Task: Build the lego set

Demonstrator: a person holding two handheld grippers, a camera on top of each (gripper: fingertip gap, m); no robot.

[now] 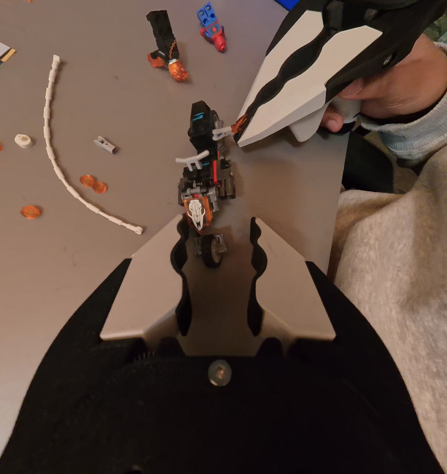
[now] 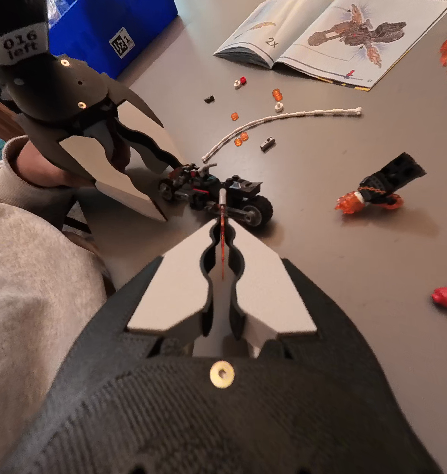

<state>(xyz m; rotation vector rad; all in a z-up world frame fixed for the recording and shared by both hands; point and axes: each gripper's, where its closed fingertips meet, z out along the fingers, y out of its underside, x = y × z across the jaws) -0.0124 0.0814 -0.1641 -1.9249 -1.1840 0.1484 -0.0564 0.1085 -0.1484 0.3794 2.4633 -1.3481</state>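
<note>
Clearly the motorcycle (image 2: 214, 195) is mostly built — wheels, black body, handlebar and the orange skull shield at its front are all on — and it stands upright on the grey worktop (image 2: 320, 256). Left loose beyond the motorcycle are a white bendy rod (image 1: 63, 164), several small orange studs (image 1: 93, 183), a grey connector (image 1: 105, 145) and a white round piece (image 1: 24, 140); past these lies the black figure with flames (image 2: 379, 192), and farther still the open instruction booklet (image 2: 332, 43).

The right tool (image 2: 222, 225) is pinched nearly closed on a thin orange flame piece (image 2: 222, 246) — its tip meets a grey clip (image 1: 222, 132) on the motorcycle's side. The left tool (image 1: 217, 225) is wide apart around the front wheel, its left finger (image 1: 181, 225) touching the skull shield; I judge it is steadying rather than gripping.
</note>
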